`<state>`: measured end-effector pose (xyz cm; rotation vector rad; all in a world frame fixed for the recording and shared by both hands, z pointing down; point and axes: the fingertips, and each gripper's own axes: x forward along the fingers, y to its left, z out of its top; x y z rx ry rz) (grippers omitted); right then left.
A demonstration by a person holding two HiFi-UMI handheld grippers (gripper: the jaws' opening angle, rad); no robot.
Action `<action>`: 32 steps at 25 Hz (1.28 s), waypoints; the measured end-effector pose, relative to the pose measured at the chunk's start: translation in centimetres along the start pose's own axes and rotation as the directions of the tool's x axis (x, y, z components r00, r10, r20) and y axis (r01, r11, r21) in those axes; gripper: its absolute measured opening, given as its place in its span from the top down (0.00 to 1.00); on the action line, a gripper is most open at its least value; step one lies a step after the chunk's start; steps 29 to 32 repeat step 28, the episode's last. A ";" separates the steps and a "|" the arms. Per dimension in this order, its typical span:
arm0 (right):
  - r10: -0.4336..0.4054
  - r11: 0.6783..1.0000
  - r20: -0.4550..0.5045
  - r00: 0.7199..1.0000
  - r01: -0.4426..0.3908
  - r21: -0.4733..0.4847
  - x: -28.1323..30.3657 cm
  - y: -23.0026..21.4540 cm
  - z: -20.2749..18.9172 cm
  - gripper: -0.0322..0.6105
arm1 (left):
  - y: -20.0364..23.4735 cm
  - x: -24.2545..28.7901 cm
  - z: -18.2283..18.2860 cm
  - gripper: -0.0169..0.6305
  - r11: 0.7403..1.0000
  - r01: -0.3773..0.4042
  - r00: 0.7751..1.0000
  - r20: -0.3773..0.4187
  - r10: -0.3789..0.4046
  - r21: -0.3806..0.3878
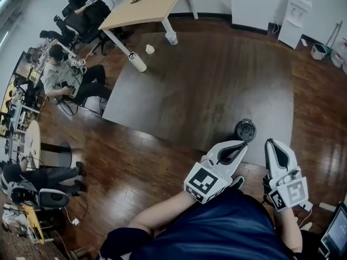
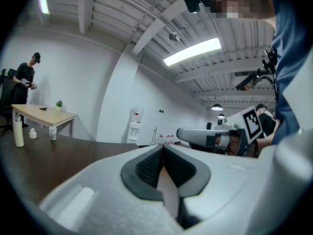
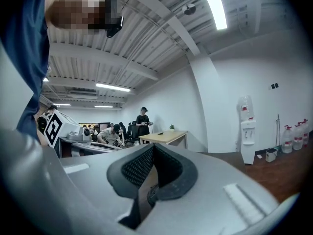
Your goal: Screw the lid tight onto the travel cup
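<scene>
Clutter sits at the far left edge of the dark grey rectangular tabletop (image 1: 206, 80): a white cylindrical bottle (image 1: 137, 62) standing upright, a small white rounded cap (image 1: 150, 49) and a clear plastic cup (image 1: 171, 37). Nearer the person, the left tongs (image 1: 242, 144) are pressed together with nothing between them. The dark round travel cup (image 1: 245, 129) stands at the tabletop's near edge, just past those tips and held by neither of the 2 tongs. The right tongs (image 1: 269, 143) are likewise pressed together and empty.
</scene>
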<state>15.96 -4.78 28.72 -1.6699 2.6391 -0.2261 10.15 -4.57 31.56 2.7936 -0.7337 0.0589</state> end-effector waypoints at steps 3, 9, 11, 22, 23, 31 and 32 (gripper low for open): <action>0.019 1.000 -0.008 1.000 -0.019 -0.006 0.6 0.8 -0.4 0.93 | 0.9 -0.9 -0.4 0.96 0.999 -0.032 0.999 0.006 0.032 0.008; 0.106 0.994 -0.018 0.994 -0.107 -0.019 2.8 2.6 -0.9 0.93 | 3.1 -2.7 -0.6 0.96 0.994 -0.107 0.994 0.015 0.107 0.005; 0.118 0.993 -0.018 0.993 -0.118 -0.027 3.0 2.9 -0.7 0.93 | 3.4 -2.9 -0.7 0.96 0.993 -0.120 0.993 0.016 0.120 0.001; 0.171 0.984 -0.024 0.985 -0.172 -0.053 4.8 5.0 -0.7 0.93 | 5.1 -4.9 -1.1 0.96 0.981 -0.193 0.981 0.018 0.193 -0.021; 0.176 0.983 -0.025 0.984 -0.177 -0.055 4.8 5.1 -0.8 0.93 | 5.2 -5.0 -1.2 0.96 0.980 -0.198 0.980 0.019 0.198 -0.025; 0.197 0.978 -0.025 0.980 -0.198 -0.061 5.2 5.7 -1.2 0.93 | 5.6 -5.4 -1.7 0.96 0.976 -0.216 0.976 0.021 0.217 -0.035; 0.197 0.978 -0.025 0.980 -0.198 -0.061 5.2 5.7 -1.2 0.93 | 5.6 -5.4 -1.7 0.96 0.976 -0.216 0.976 0.021 0.217 -0.035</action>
